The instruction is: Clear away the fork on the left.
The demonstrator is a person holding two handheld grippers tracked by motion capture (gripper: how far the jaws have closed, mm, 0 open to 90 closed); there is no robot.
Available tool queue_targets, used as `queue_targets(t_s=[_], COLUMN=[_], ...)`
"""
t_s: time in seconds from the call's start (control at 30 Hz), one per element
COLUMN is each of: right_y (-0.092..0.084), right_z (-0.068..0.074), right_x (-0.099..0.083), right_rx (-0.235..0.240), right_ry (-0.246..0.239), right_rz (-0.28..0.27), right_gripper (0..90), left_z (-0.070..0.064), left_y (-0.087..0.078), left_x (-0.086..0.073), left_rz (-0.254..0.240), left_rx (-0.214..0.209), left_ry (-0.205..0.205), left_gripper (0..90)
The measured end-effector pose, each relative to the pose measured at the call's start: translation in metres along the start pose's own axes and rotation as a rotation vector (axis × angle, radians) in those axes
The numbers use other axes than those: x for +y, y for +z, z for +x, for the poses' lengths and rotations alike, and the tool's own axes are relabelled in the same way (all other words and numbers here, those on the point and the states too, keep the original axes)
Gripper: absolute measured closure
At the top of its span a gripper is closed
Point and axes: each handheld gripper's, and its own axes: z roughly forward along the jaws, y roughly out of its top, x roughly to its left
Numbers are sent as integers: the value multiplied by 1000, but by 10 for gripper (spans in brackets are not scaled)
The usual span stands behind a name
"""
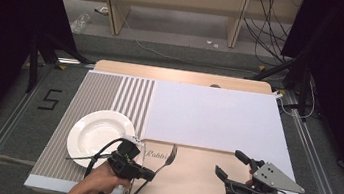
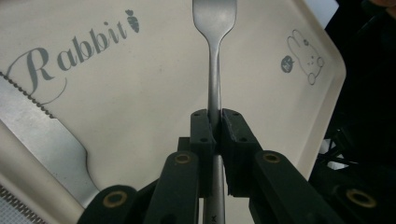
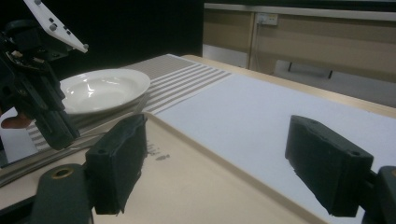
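From the high view I have my left gripper (image 1: 152, 175) at the near left of the table, just below the white plate (image 1: 99, 135), clamped on a fork (image 1: 165, 160) whose prongs point away from me and whose handle slants back toward me under the jaws; it sits over the left edge of the beige tray (image 1: 189, 180). My right gripper (image 1: 229, 165) rests farther right over the same tray, jaws spread wide with nothing between them, well apart from the fork, so the left hand is plainly the one that has it. In the left gripper view the jaws are pressed together on the fork's (image 2: 214, 70) thin neck, its long axis running straight ahead along the jaws, the head out in front over the tray (image 2: 140, 107) with its "Rabbit" lettering; a knife (image 2: 46, 140) lies on the tray to the left of the jaws, near but not touching the fork. In the right gripper view the two black pads stand far apart over the tray (image 3: 196, 186), the plate (image 3: 100, 91) beyond, and the other gripper (image 3: 51, 128) at the left edge. I judge the next move turns on keeping the fork's length parallel to the knife as I lower it.
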Motion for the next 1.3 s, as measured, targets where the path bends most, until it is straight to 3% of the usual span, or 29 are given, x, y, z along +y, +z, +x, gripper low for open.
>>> queue_targets(t_s=[0.43, 0.83, 1.3], right_y=[-2, -1, -1], right_z=[0, 1, 2], right_x=[1, 1, 1], right_rx=[-1, 1, 5], right_ry=[-1, -3, -8], right_rz=[-7, -4, -1], right_gripper=[217, 217, 217], left_z=[-4, -8, -9], left_y=[8, 19, 31], left_x=[-6, -11, -16], left_rz=[37, 80, 134], left_rx=[32, 64, 89], left_ry=[14, -14, -14], left_gripper=[835, 834, 832])
